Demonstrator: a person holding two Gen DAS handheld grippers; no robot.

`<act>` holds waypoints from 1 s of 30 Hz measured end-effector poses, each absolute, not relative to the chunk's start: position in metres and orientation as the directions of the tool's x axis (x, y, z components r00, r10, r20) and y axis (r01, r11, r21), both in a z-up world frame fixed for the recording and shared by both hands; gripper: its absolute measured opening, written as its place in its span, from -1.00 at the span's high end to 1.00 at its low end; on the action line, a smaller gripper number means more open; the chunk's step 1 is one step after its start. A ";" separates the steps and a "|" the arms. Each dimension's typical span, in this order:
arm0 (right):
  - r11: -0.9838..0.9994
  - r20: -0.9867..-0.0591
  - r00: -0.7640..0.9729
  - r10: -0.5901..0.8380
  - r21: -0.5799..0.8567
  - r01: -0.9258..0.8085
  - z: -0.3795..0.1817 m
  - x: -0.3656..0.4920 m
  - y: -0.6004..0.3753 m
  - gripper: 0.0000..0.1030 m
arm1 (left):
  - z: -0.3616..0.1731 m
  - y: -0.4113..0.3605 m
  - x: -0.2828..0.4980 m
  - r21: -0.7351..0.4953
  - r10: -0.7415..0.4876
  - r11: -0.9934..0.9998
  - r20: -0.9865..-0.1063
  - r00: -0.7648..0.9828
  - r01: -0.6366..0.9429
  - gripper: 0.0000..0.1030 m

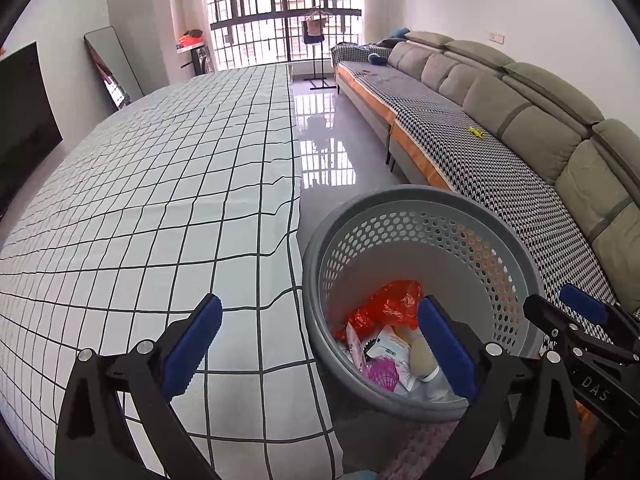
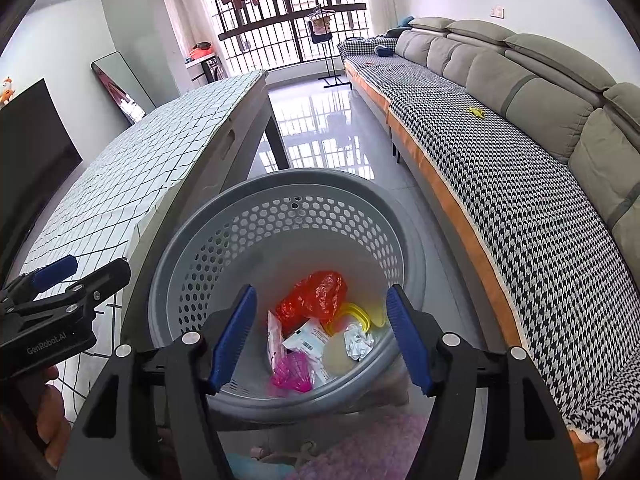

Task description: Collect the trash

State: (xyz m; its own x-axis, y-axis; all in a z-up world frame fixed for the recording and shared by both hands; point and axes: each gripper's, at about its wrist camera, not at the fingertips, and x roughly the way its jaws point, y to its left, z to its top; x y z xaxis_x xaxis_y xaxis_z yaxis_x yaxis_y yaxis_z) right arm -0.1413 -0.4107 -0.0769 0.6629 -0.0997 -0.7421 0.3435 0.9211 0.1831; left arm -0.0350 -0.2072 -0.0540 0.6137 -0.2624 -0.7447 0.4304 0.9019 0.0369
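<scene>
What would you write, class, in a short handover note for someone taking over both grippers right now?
Left gripper: open, empty, over the table edge beside the basket.
Right gripper: open, empty, above the basket.
Done: basket holds a red bag, pink mesh piece, white packet, crumpled wrapper and yellow lid.
Left: a small yellow item lies on the sofa; possibly trash.

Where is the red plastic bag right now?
The red plastic bag lies inside the grey perforated basket, seen in both wrist views, on top of the other trash toward the far side, just behind the white wrapper.
</scene>
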 end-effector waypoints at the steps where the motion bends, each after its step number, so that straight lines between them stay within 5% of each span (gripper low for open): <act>1: 0.921 -0.742 0.663 -0.100 0.183 0.343 -0.077 -0.141 -0.411 -0.26 | -0.054 -0.207 -0.035 0.037 -0.262 0.902 -0.745 0.614 0.430 -0.87; 30: 0.920 -0.743 0.662 -0.095 0.189 0.344 -0.079 -0.141 -0.410 -0.28 | -0.059 -0.208 -0.036 0.066 -0.228 0.908 -0.751 0.620 0.414 -0.87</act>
